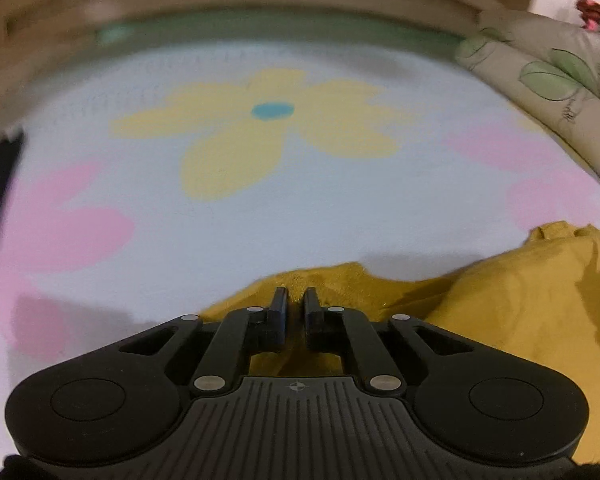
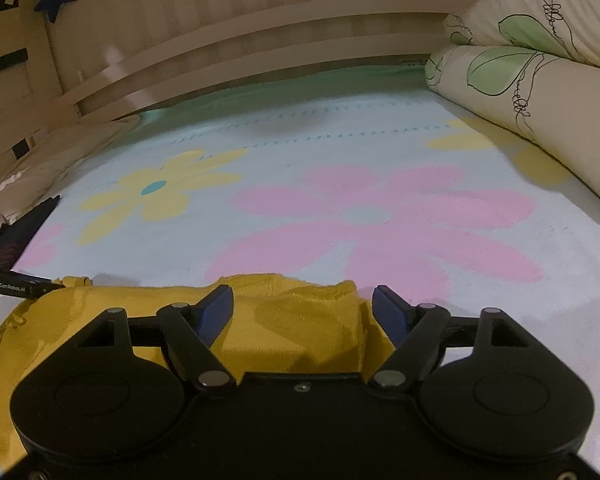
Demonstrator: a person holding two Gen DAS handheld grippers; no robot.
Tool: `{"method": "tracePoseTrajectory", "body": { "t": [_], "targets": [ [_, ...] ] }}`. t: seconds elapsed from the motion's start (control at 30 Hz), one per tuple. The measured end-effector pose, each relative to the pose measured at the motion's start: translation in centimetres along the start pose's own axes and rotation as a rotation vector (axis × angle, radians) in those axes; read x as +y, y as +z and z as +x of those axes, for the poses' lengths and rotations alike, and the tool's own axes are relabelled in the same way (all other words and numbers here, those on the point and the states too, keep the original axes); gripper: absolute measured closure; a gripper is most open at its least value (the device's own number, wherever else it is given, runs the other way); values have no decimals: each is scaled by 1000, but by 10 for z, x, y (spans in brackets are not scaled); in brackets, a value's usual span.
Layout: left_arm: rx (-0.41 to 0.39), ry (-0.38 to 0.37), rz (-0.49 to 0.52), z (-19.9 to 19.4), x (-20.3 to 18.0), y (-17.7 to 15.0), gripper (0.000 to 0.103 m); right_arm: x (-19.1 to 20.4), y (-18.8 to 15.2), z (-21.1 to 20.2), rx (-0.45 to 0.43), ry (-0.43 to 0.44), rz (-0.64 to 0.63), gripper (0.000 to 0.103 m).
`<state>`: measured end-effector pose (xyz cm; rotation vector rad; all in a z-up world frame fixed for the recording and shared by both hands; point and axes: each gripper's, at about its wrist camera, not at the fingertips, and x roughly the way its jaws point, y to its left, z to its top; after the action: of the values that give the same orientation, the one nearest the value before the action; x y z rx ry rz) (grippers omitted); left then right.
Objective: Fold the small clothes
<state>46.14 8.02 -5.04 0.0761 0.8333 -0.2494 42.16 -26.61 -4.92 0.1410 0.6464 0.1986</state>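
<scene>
- My left gripper [image 1: 295, 300] is matt black plastic with ribbed housing and dull metal pivot pins.
- The mustard-yellow garment [image 2: 284, 328] is soft knit cloth, slightly fuzzy.
- The flowered blanket [image 2: 340, 216] looks napped and matt.
- The bed rail [image 2: 260, 44] is smooth pale wood.

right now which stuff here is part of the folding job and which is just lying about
Part of the job:
- yellow garment
- left gripper
- right gripper

Just lying about:
- leaf-print pillows
- dark cloth
- flowered blanket underneath
</scene>
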Motion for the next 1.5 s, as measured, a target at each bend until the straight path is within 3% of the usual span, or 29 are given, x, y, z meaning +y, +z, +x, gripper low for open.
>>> {"method": "tracePoseTrajectory", "body": {
  "t": [0.07,0.13,0.23,0.33,0.37,0.4,0.47,0.6,0.77,0.97,1.17,1.3,1.5],
  "targets": [
    [-63,49,34,-10,-4,-7,96,-1,0,0,0,0,2,24],
    [-91,128,-29,-14,5,-9,96,-2,-1,0,1,-1,2,24],
    [-50,133,-169,-5,29,-10,95,-2,-4,1,16,-7,0,24],
    [-54,177,-131,-6,25,-13,92,-2,-4,3,27,-10,-4,24],
    [-51,171,-113,-8,22,-15,86,-2,-5,3,29,-10,-4,24],
    [-31,164,-92,-8,19,-13,72,-2,-5,4,34,-8,-2,24],
    [-16,159,-57,-8,13,-11,59,-2,-5,8,65,-10,2,20],
    [-41,174,-59,-16,13,-14,37,-7,-13,20,143,-97,3,13],
    [-35,142,-151,-30,23,-19,27,-16,-6,19,161,-121,85,12],
    [55,49,-282,-50,24,-35,24,-29,-5,12,186,-166,195,7],
    [94,-24,-317,-69,-3,-47,21,-45,5,-11,205,-90,352,2],
    [141,-65,-316,-72,-29,-54,20,-38,7,-34,238,-24,321,0],
    [191,-104,-245,-76,-73,-70,20,-38,-19,-54,331,68,388,0]
  ]
}}
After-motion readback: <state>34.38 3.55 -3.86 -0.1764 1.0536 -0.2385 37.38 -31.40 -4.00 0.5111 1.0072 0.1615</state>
